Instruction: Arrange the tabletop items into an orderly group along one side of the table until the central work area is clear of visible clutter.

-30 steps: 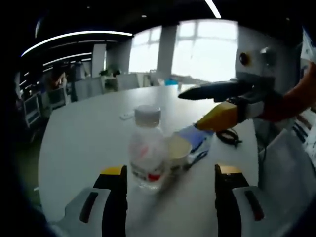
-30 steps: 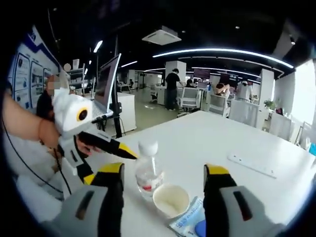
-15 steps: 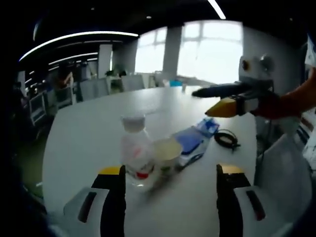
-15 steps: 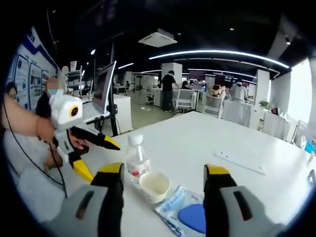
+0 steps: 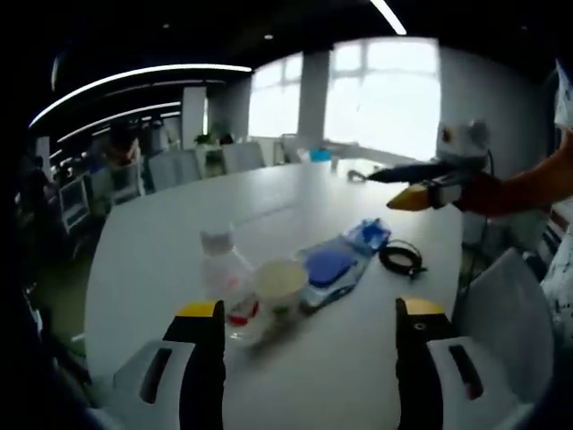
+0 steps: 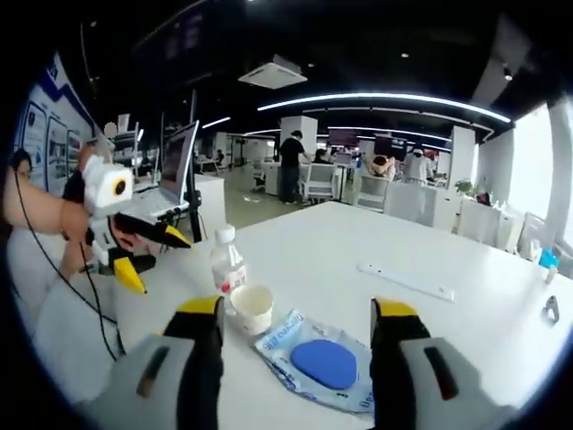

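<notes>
We see a broad white table (image 5: 179,260) spreading across the left gripper view, and the same table (image 6: 376,251) in the right gripper view; on it, in the left gripper view, a clear packet with a blue pad inside (image 5: 333,264) lies just past centre toward 1 o'clock, and in the right gripper view that packet (image 6: 324,362) lies low between our own jaws at about 6 o'clock; touching or just beside its end stands a pale paper cup (image 5: 281,285), upright, seen also at 7 o'clock of centre in the right gripper view (image 6: 252,308); a small clear water bottle (image 5: 224,279) with a white cap and a red-marked label stands upright just beside the cup on its far side from the packet, and we find it again at (image 6: 227,262); a coiled black cable (image 5: 401,259) rests near the packet's far end at 3 o'clock; a slim white bar (image 6: 406,280) lies well apart at 2 o'clock in the right gripper view; the left gripper (image 5: 308,315) has its jaws spread wide with nothing between them, above the table and short of the bottle and cup; the right gripper (image 6: 298,312) likewise stands wide apart and grips nothing.
</notes>
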Demonstrator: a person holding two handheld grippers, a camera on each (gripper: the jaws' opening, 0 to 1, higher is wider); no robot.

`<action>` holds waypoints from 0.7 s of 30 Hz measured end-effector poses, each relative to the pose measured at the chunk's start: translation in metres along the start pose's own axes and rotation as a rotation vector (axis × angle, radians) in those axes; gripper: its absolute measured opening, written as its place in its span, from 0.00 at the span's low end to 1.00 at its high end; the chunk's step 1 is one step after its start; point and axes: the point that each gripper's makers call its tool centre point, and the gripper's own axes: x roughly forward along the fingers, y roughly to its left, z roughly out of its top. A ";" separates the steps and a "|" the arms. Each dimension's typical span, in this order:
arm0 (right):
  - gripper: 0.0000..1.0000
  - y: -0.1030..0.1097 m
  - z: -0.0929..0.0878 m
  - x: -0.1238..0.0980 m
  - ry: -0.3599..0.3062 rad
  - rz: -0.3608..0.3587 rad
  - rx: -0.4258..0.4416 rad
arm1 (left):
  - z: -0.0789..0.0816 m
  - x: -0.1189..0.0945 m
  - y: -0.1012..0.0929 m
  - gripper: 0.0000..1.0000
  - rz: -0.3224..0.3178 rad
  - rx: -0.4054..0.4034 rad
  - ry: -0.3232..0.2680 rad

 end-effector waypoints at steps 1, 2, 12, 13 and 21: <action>0.64 -0.003 -0.003 -0.004 0.010 -0.005 0.001 | -0.001 0.000 -0.001 0.75 0.004 0.002 0.000; 0.65 -0.006 -0.006 -0.009 0.006 -0.007 0.002 | -0.001 -0.001 -0.003 0.75 0.005 0.000 0.001; 0.65 -0.030 -0.030 -0.048 0.026 -0.040 0.001 | -0.002 -0.008 -0.023 0.74 0.042 -0.003 -0.014; 0.65 -0.032 -0.033 -0.052 0.030 -0.044 0.002 | -0.002 -0.008 -0.024 0.75 0.045 -0.004 -0.016; 0.66 -0.045 -0.046 -0.073 0.036 -0.059 -0.001 | -0.005 -0.015 -0.036 0.76 0.071 -0.014 -0.030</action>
